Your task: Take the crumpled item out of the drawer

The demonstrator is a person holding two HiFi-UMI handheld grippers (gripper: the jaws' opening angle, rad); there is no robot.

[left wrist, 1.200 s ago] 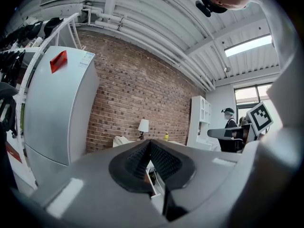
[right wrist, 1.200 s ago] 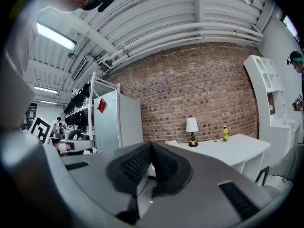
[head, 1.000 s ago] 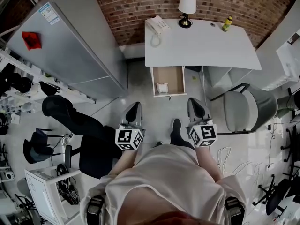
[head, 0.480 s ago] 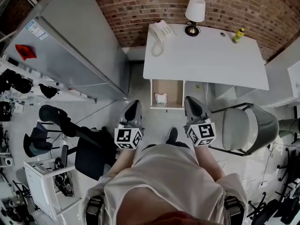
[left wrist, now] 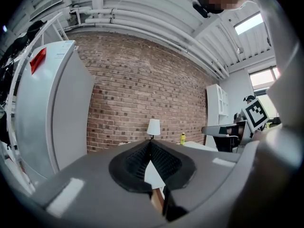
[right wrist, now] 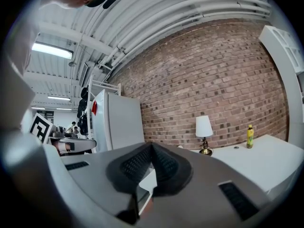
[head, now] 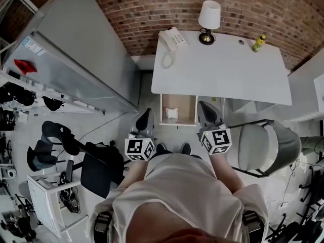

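Crumpled white item (head: 172,113) lies in the open drawer (head: 178,124) under the white desk (head: 223,72), toward the drawer's left side. It looks light, soft and crushable, probably paper, so pinch a raised fold. Left gripper (head: 145,117) and right gripper (head: 205,109) hover near the drawer front, both clenched and empty.

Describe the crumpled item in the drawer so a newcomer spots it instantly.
Start at the white desk against the brick wall. Below its near edge a wooden drawer stands pulled open. The crumpled item is the small white wad on the drawer's floor, alone in there, while the phone, lamp and yellow bottle sit on the desktop.
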